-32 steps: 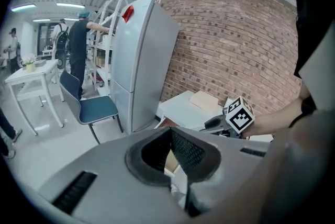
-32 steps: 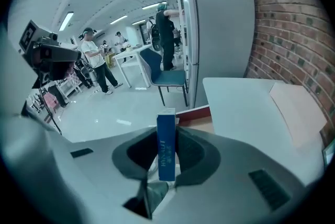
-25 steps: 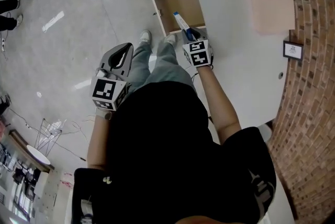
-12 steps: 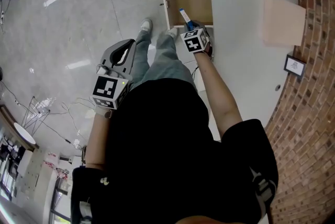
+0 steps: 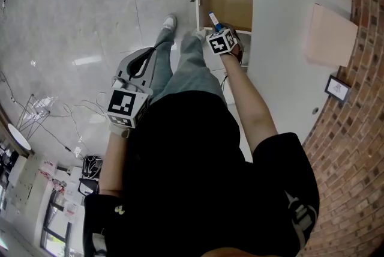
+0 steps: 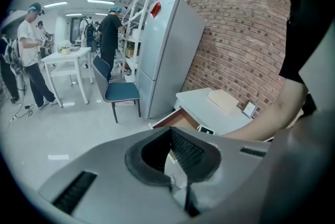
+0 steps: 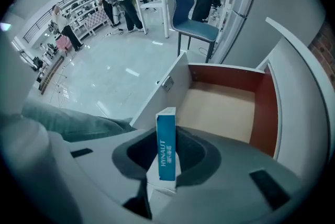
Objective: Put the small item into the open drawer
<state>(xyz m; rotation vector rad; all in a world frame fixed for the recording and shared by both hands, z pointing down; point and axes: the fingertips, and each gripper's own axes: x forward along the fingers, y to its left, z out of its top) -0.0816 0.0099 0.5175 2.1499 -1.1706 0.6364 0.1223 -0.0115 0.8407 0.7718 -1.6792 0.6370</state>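
Observation:
The wooden drawer (image 5: 227, 1) stands pulled out from the white desk (image 5: 288, 33), its pale bottom (image 7: 222, 110) bare. My right gripper (image 5: 218, 33) is shut on a small blue-and-white box (image 5: 213, 20) and holds it upright (image 7: 166, 147) over the drawer's near edge, beside its white front panel (image 7: 165, 89). My left gripper (image 5: 139, 69) hangs out over the floor at the person's left side, well away from the drawer. Its jaws are shut with nothing between them (image 6: 175, 165).
A beige board (image 5: 331, 41) and a small framed picture (image 5: 336, 87) lie on the desk by the brick wall (image 5: 360, 148). The person's legs and shoes (image 5: 170, 23) stand beside the drawer. Cables (image 5: 57, 123) trail on the floor. A blue chair (image 7: 191, 16), a fridge (image 6: 167, 55) and people are further off.
The head view has swung, so the drawer and desk sit further right. The right gripper keeps the box at the drawer's near edge. The left gripper has barely moved.

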